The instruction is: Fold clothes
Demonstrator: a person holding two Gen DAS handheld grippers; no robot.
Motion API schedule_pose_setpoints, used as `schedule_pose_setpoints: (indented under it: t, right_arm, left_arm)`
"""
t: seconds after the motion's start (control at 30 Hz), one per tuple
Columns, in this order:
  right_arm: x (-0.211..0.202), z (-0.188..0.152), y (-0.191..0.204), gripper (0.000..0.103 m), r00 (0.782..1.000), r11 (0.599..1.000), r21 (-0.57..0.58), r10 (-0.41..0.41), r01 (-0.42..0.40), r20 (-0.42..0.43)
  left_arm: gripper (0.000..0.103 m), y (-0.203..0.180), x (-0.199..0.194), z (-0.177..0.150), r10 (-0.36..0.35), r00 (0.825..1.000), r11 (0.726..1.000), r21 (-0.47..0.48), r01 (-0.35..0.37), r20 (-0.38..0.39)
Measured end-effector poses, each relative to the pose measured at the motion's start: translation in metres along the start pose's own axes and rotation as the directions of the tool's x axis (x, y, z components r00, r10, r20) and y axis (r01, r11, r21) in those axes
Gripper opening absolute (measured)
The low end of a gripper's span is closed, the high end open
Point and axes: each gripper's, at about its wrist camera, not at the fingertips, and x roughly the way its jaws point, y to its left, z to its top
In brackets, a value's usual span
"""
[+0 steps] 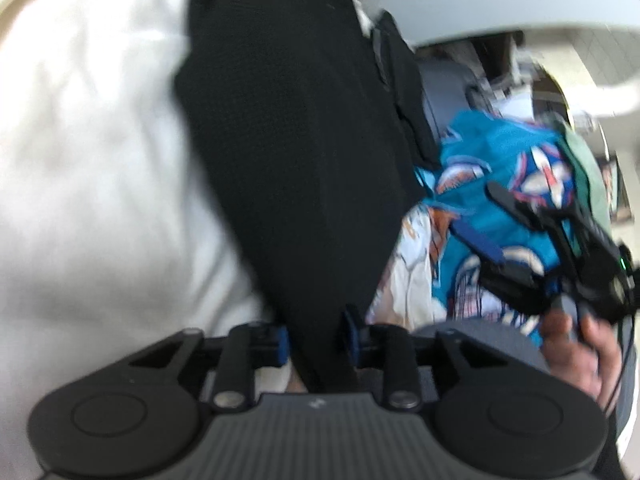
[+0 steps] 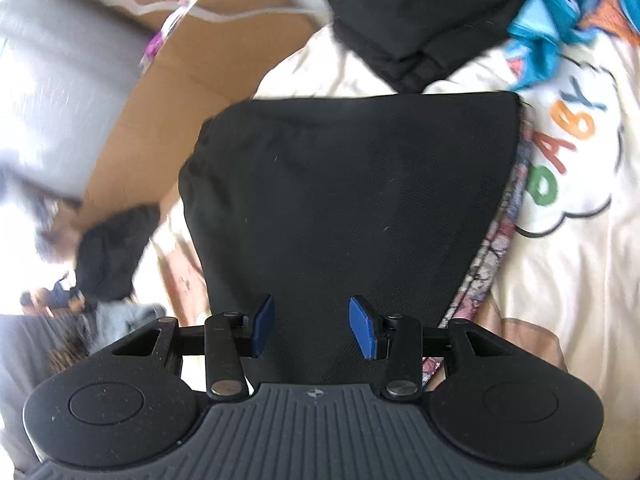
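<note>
A black garment [image 1: 296, 152] runs from my left gripper [image 1: 316, 340] up across the white bedding [image 1: 88, 168]; the blue pads are closed on its near edge. In the right wrist view the same black garment [image 2: 352, 200] lies folded flat on the bed. My right gripper [image 2: 312, 328] hovers over its near edge with the blue pads [image 2: 362, 330] apart and nothing between them. The right gripper also shows in the left wrist view [image 1: 560, 248], held by a hand at the right.
A folded black pile [image 2: 424, 20] lies beyond the garment. A turquoise patterned garment [image 1: 500, 168] is heaped at the right and also shows in the right wrist view [image 2: 560, 20]. A cream blanket with "BABY" lettering [image 2: 568, 140] covers the bed. A cardboard box [image 2: 192, 80] stands at the left.
</note>
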Motion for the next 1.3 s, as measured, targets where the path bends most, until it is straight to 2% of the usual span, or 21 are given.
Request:
schedule_pose_setpoints:
  t: [0.07,0.17,0.23,0.3,0.43,0.5,0.63,0.77,0.97,1.17,1.3]
  right_arm:
    - [-0.006,0.007,-0.014,0.050,1.000,1.000,0.026,0.000,-0.001,0.016]
    - [-0.010,0.016,-0.040,0.050,1.000,0.998,0.067,-0.009,0.008,0.025]
    - [-0.011,0.019,-0.055,0.051,0.999,0.997,0.080,-0.021,0.019,0.024]
    - [-0.011,0.022,-0.072,0.051,0.999,0.995,0.096,-0.027,0.025,0.025]
    - [-0.012,0.030,-0.105,0.063,0.999,0.988,0.152,-0.009,0.002,0.049]
    - [-0.012,0.034,-0.119,0.064,0.998,0.984,0.178,0.001,-0.012,0.066]
    - [-0.004,0.045,-0.144,0.065,0.994,0.971,0.234,0.025,-0.049,0.104]
    - [0.009,0.056,-0.154,0.069,0.994,0.969,0.243,0.022,-0.048,0.111]
    - [0.027,0.076,-0.151,0.071,0.996,0.983,0.178,0.026,-0.041,0.086]
    - [0.038,0.104,-0.136,0.071,0.999,1.000,0.001,0.000,0.000,-0.038]
    - [0.049,0.118,-0.118,0.071,0.988,0.987,-0.163,-0.035,0.011,-0.150]
  left_arm:
    - [0.029,-0.003,0.002,0.001,0.014,1.000,1.000,0.015,-0.014,-0.009]
    - [0.009,-0.004,0.004,0.002,0.040,0.999,0.999,0.018,-0.040,-0.011]
    - [0.006,-0.005,0.002,0.002,0.036,0.999,0.999,0.031,-0.036,-0.003]
    - [0.005,-0.009,-0.001,0.002,0.021,1.000,0.999,0.046,-0.022,0.008]
    - [0.004,-0.015,-0.009,0.004,-0.029,0.999,0.999,0.046,0.028,0.027]
    - [0.004,-0.019,-0.013,0.005,-0.043,0.998,0.998,0.051,0.041,0.036]
    - [0.004,-0.025,-0.016,0.005,-0.045,0.998,0.997,0.063,0.043,0.037]
    - [0.004,-0.024,-0.025,0.007,-0.031,0.999,0.997,0.067,0.029,0.035]
    - [0.004,-0.021,-0.039,0.009,-0.007,1.000,0.997,0.072,0.005,0.031]
    - [0.004,-0.018,-0.053,0.012,0.017,1.000,0.997,0.077,-0.019,0.026]
    - [0.004,-0.016,-0.063,0.015,0.041,0.999,0.995,0.087,-0.043,0.015]
